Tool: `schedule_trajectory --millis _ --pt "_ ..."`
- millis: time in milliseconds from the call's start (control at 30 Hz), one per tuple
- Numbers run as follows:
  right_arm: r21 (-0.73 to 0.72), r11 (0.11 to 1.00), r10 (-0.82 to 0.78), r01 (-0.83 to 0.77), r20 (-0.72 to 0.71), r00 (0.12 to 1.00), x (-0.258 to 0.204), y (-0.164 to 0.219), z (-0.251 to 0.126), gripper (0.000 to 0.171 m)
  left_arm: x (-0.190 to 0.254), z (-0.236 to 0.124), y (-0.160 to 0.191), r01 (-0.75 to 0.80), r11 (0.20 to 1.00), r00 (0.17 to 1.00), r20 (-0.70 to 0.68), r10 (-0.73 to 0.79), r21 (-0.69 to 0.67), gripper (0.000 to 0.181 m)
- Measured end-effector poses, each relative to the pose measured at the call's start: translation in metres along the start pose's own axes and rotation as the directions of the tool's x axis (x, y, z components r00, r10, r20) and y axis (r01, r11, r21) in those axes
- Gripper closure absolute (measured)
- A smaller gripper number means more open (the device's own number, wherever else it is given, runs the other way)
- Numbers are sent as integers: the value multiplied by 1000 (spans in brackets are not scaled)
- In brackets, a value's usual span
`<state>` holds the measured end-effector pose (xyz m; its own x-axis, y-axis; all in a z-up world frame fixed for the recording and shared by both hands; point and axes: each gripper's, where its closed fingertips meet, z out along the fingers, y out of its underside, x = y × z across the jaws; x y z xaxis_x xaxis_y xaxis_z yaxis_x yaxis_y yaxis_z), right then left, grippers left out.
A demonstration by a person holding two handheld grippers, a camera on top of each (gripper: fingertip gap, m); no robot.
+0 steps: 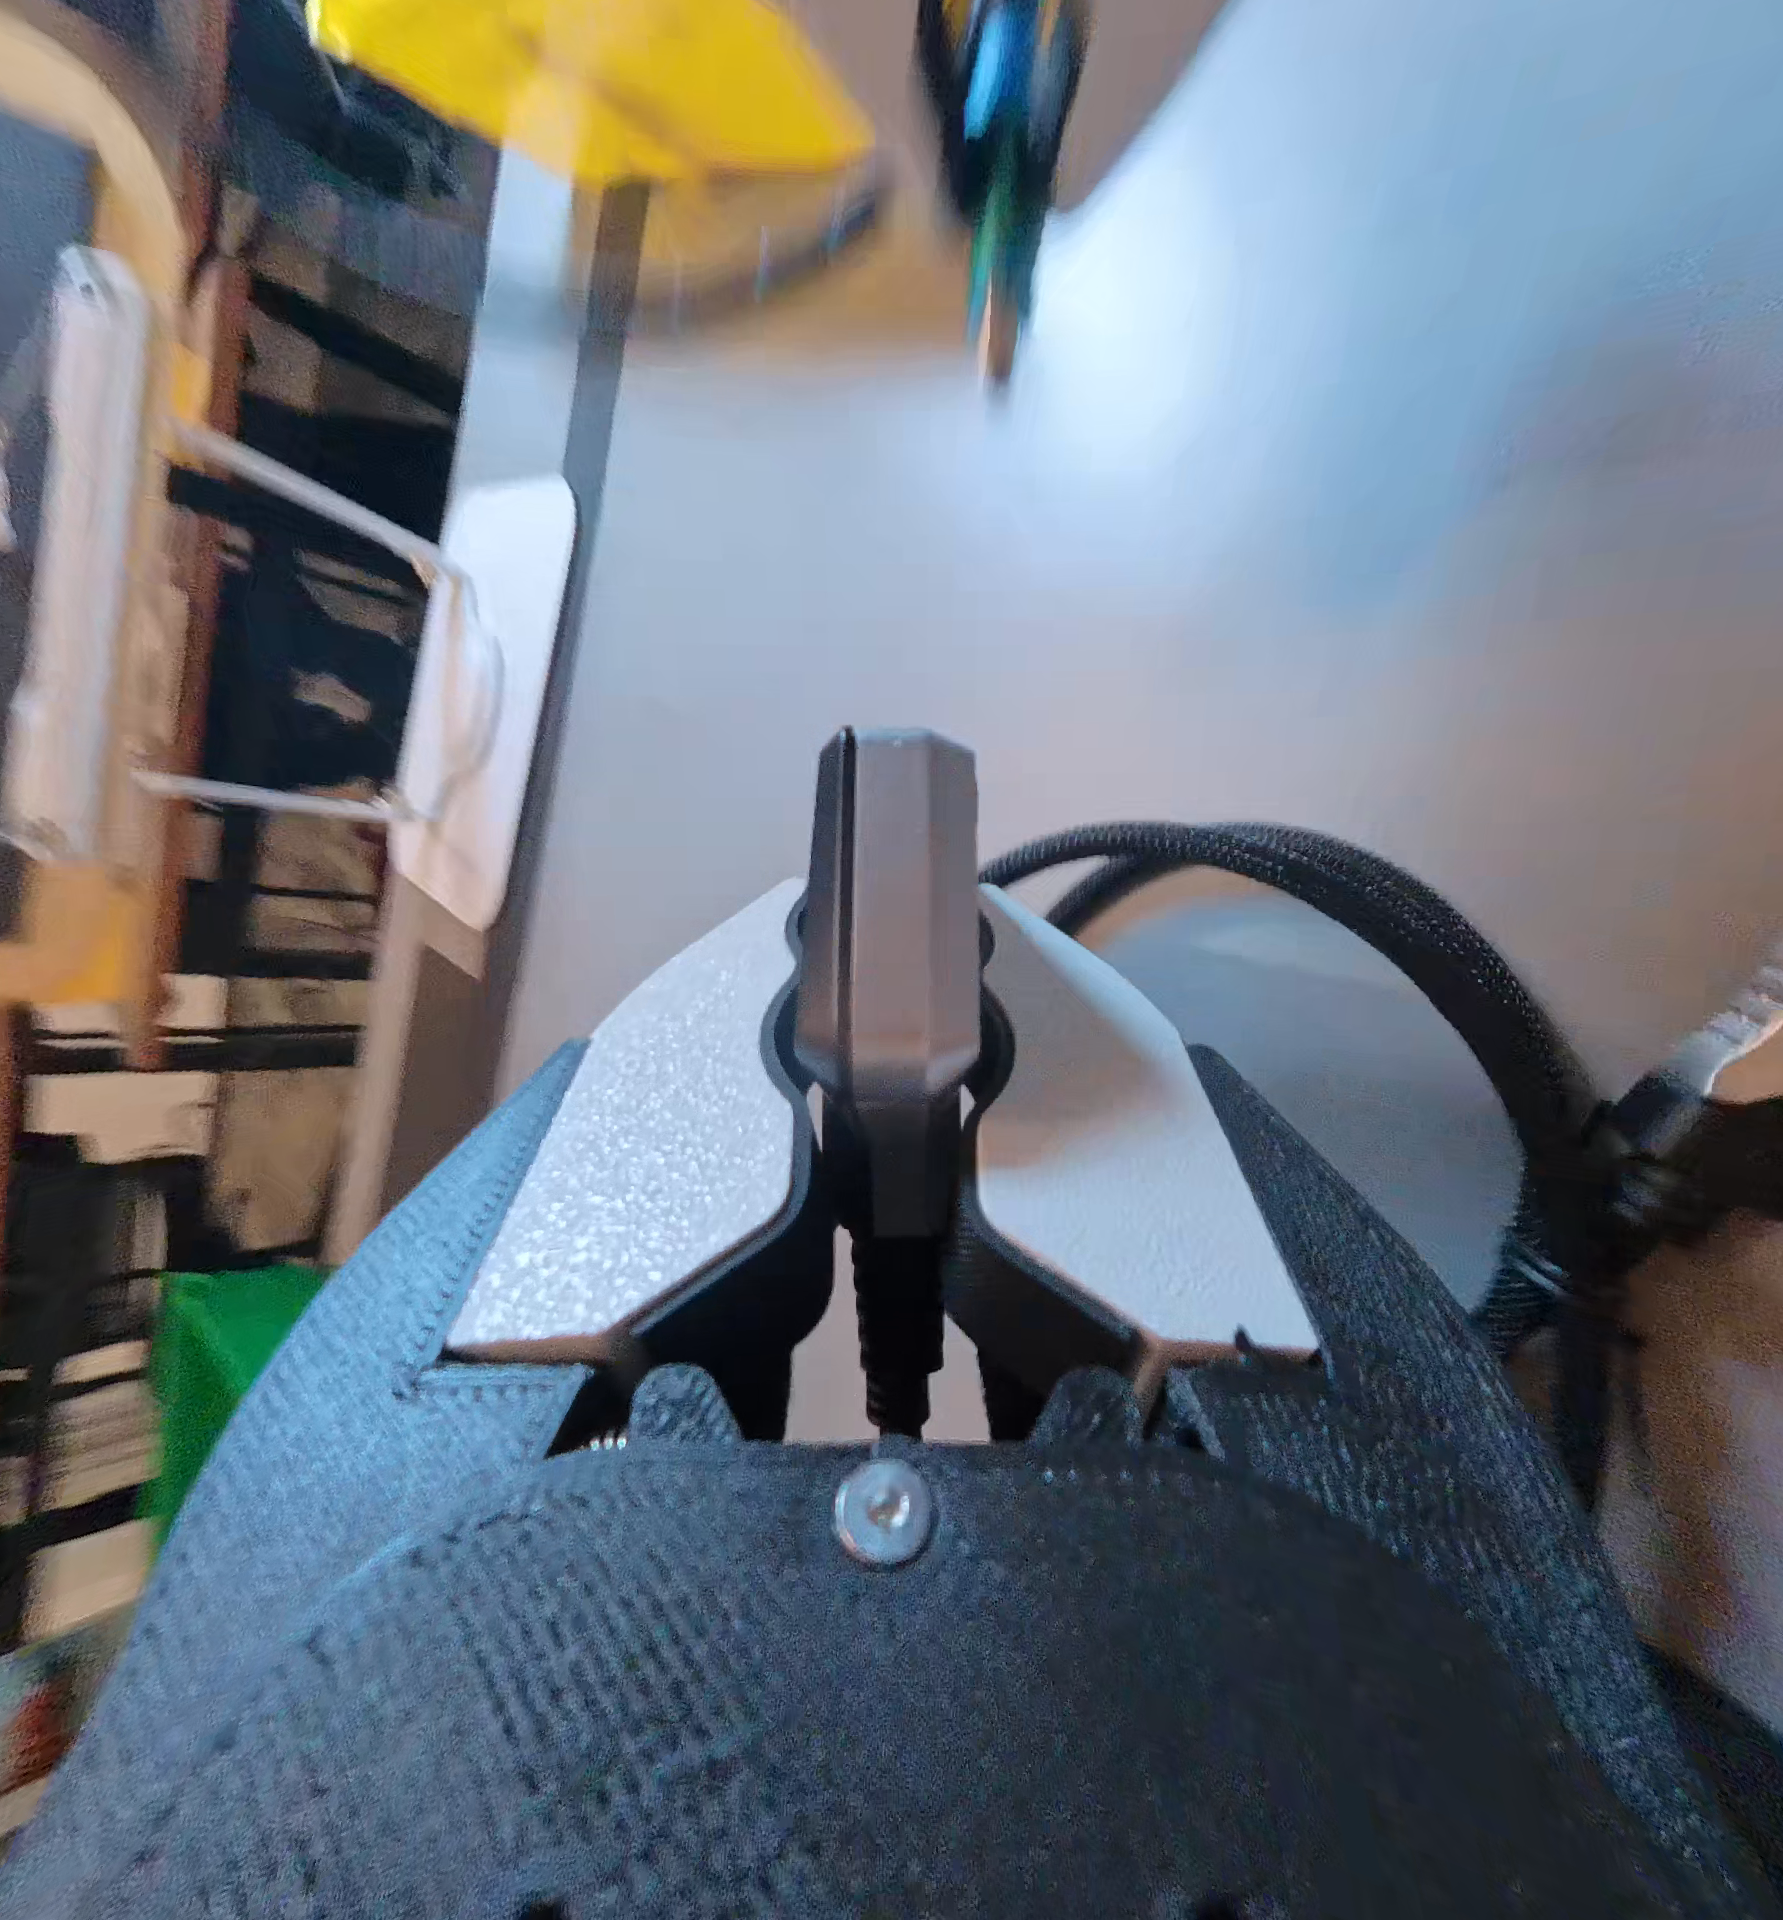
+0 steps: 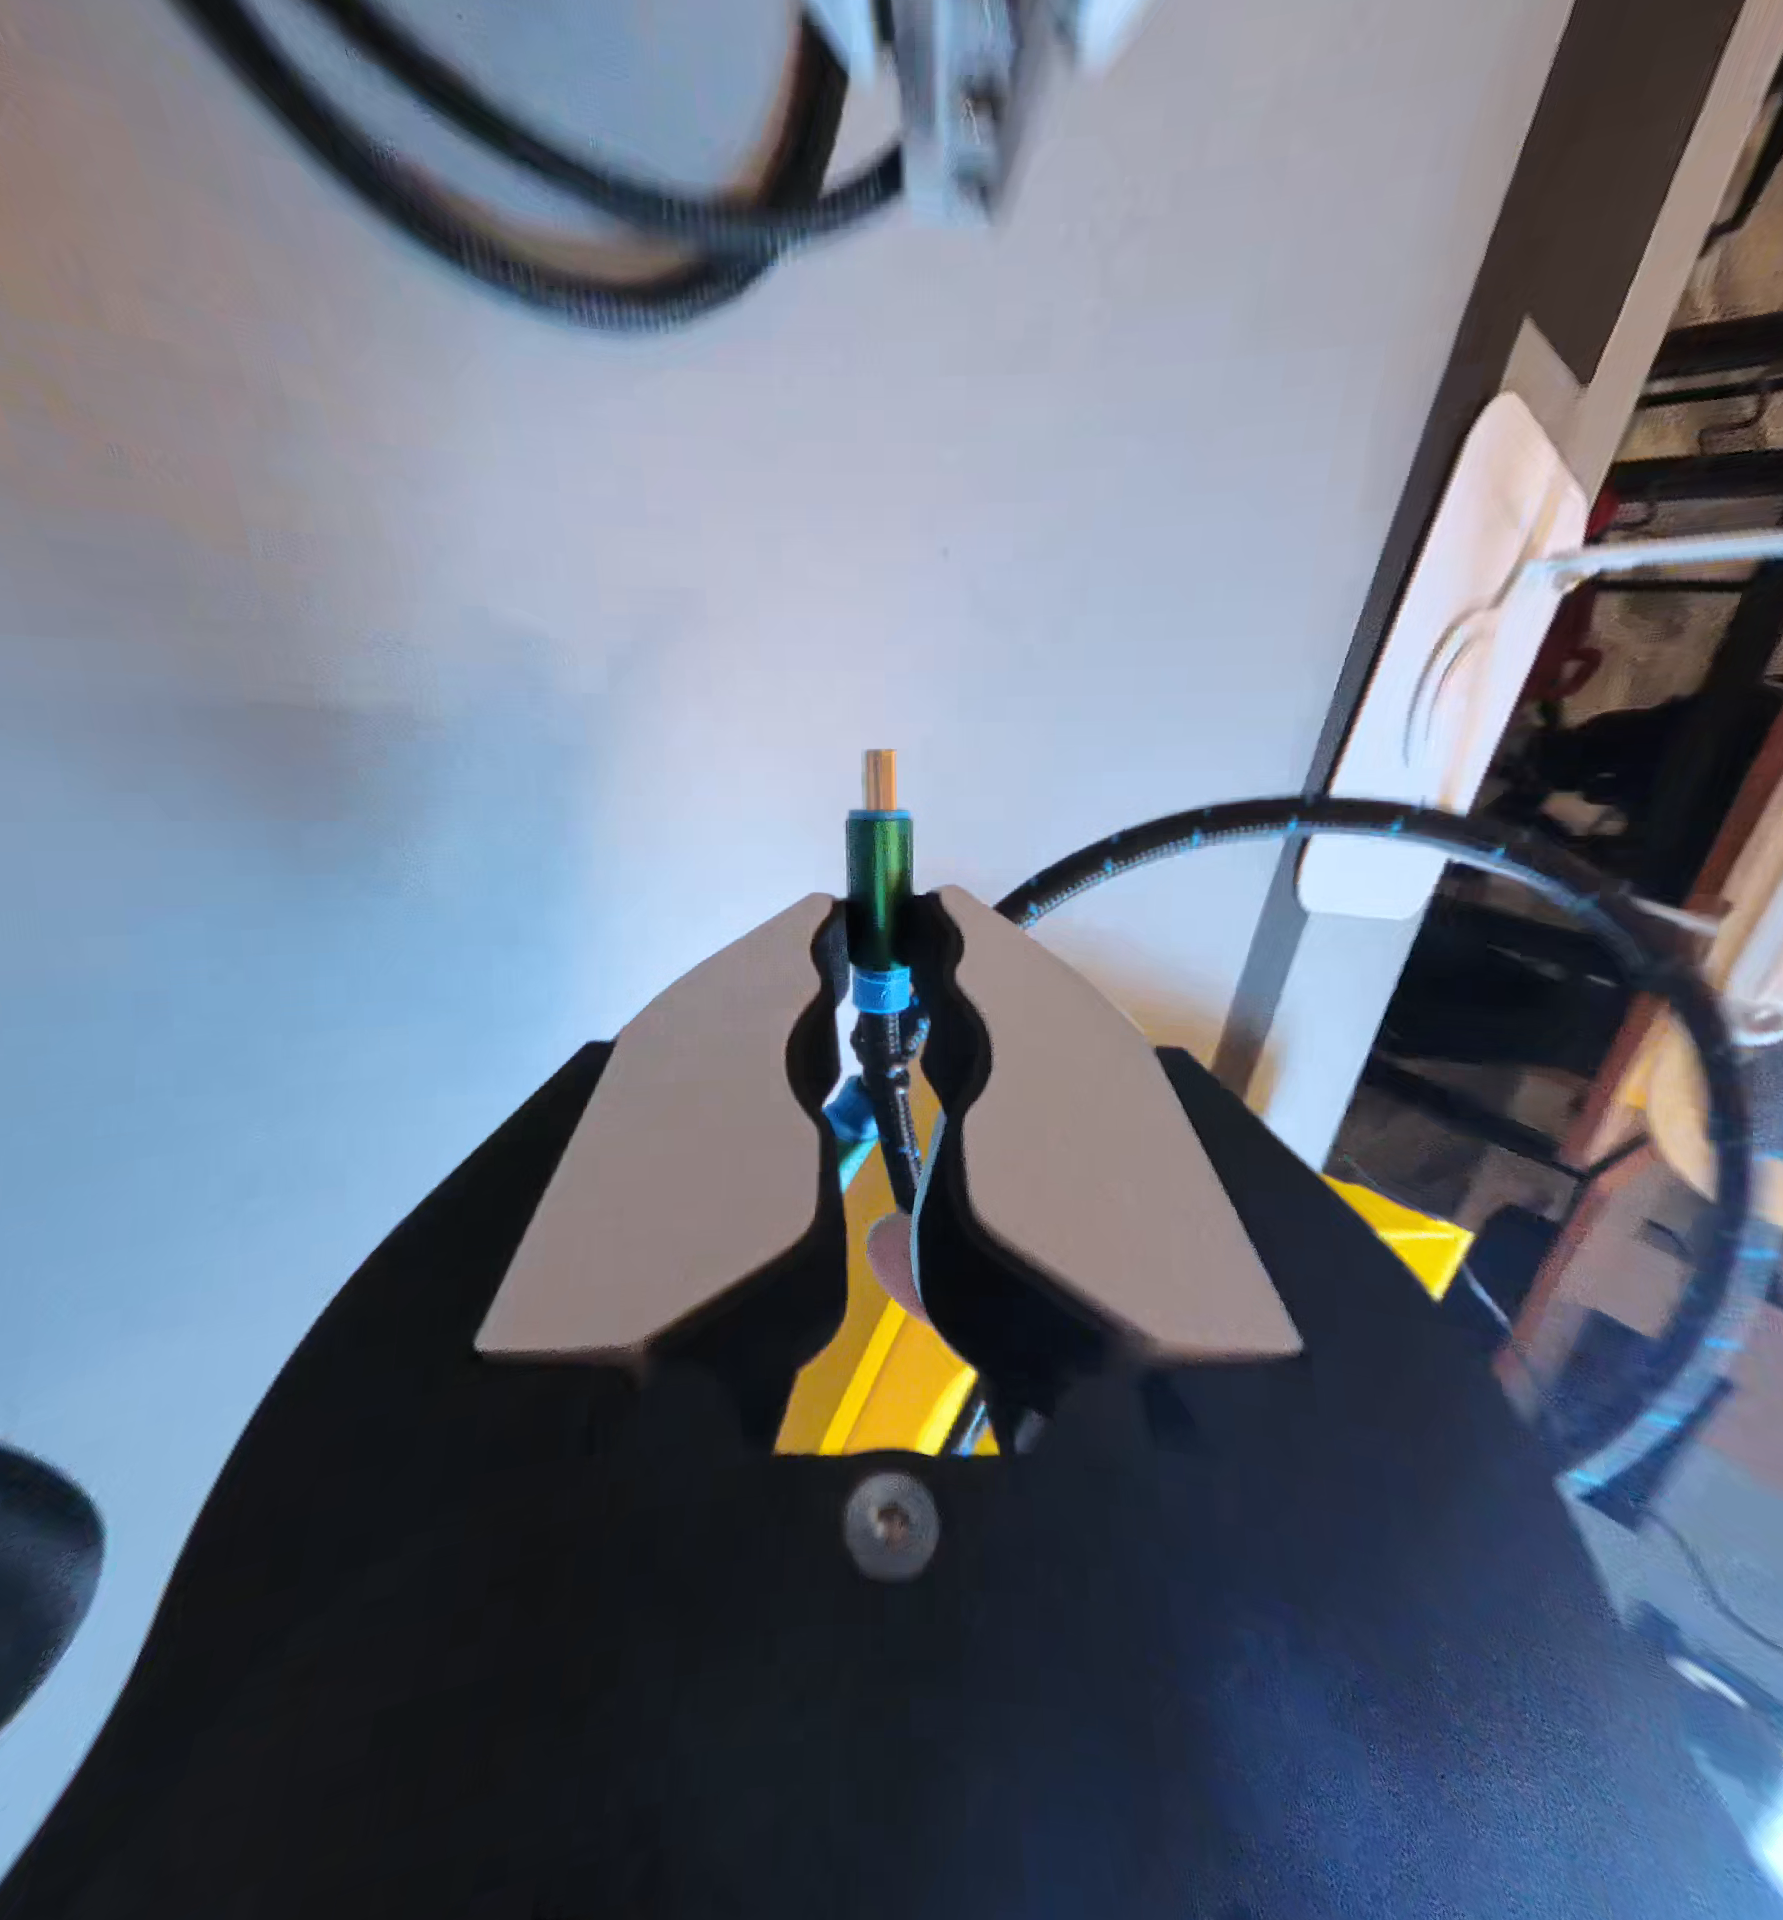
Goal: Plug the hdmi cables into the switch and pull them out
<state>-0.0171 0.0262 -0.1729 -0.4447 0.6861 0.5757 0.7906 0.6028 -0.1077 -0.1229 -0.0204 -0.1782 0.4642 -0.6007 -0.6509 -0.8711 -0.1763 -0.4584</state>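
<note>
In the left wrist view my left gripper (image 1: 892,914) is shut on a dark grey flat switch (image 1: 902,883), held edge-on and upright over the white table (image 1: 1074,571). Its black braided cable (image 1: 1386,862) loops to the right, where a strap (image 1: 1697,1153) binds it beside a silver plug (image 1: 1760,997). My right gripper (image 2: 885,909) is shut on a green HDMI plug (image 2: 879,873). The plug's gold tip (image 2: 880,779) points forward and its black cable with blue flecks (image 2: 1489,831) arcs right. Each gripper shows blurred at the top of the other's view: the right one (image 1: 1001,156), the left one (image 2: 954,104). They are apart.
The table edge (image 2: 1386,623) runs along a dark strip. Beyond it stand dark shelves (image 1: 326,623) and a white wire rack (image 1: 87,520). A yellow box (image 1: 596,83) sits off the table's far end, and it also shows in the right wrist view (image 2: 1386,1236). A green bag (image 1: 222,1351) is low left. The tips of one gripper are about 12 cm away from the tips of the other.
</note>
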Motion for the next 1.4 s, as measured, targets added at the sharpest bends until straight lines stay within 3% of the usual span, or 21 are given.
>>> schedule_trajectory --millis 100,267,400,500,600,667,733,867,1067,1267,1333,1400 --pt "105 994 9 -6 -29 1000 5 -1 -32 159 -8 -6 25 51 999 999 0 -51 8 156" --pt "89 994 75 -67 -90 993 32 20 -57 159 -19 -21 3 68 993 997 14 -70 95 157" --pt "66 973 228 -220 -139 964 71 71 -72 159 -25 -29 4 123 981 992 9 -126 153 156" --pt "8 918 394 -396 -123 911 100 130 -60 159 -32 -37 -3 154 965 987 2 -158 210 156" --pt "-94 836 539 -541 -51 841 101 176 -23 159 -30 -39 -8 134 967 990 12 -140 218 156" --pt "-128 781 615 -611 -9 789 95 195 4 159 -25 -38 -11 132 965 991 -6 -134 229 156" --pt "-90 749 660 -656 14 752 92 197 18 145 -23 -39 -15 158 952 987 -34 -154 262 157" --pt "208 703 684 -680 61 727 107 148 -9 136 -23 -43 -19 214 923 977 -90 -196 318 157" --pt "571 662 480 -487 176 859 67 22 -67 132 -18 -58 -43 278 845 958 -193 -211 456 157" --pt "733 582 306 -352 204 930 10 -81 -73 127 -6 -90 -83 360 698 924 -340 -174 619 158" --pt "771 543 253 -332 227 940 1 -106 -80 133 -1 -94 -91 353 688 924 -350 -153 634 158" --pt "777 573 179 -260 191 965 -4 -117 -85 150 1 -98 -97 346 673 927 -348 -139 653 157"
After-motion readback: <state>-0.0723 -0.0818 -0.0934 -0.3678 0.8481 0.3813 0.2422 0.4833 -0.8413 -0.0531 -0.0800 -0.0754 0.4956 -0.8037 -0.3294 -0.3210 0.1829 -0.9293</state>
